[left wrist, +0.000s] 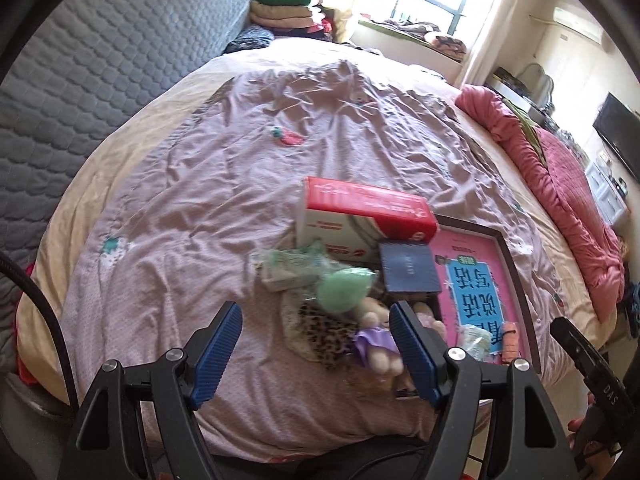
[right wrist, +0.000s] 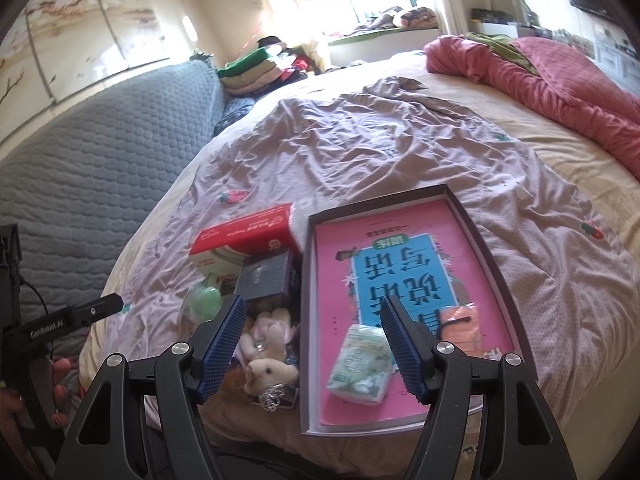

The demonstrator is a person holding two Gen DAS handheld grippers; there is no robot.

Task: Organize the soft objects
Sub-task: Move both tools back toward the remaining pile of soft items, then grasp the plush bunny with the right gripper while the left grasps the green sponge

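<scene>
From the left wrist we see our left gripper (left wrist: 316, 340) spread wide, empty, above the plush toy (left wrist: 374, 342) lying beside the tray (left wrist: 516, 280). From the right wrist, our right gripper (right wrist: 313, 338) gapes, empty, over the tissue pack (right wrist: 360, 364) inside the tray (right wrist: 472, 232).

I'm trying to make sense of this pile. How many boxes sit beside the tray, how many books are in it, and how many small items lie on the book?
Boxes: 2 (red-and-white box, dark box)
Books: 1 (pink book)
Small items on the book: 2 (tissue pack, orange item)
Total: 5
</scene>
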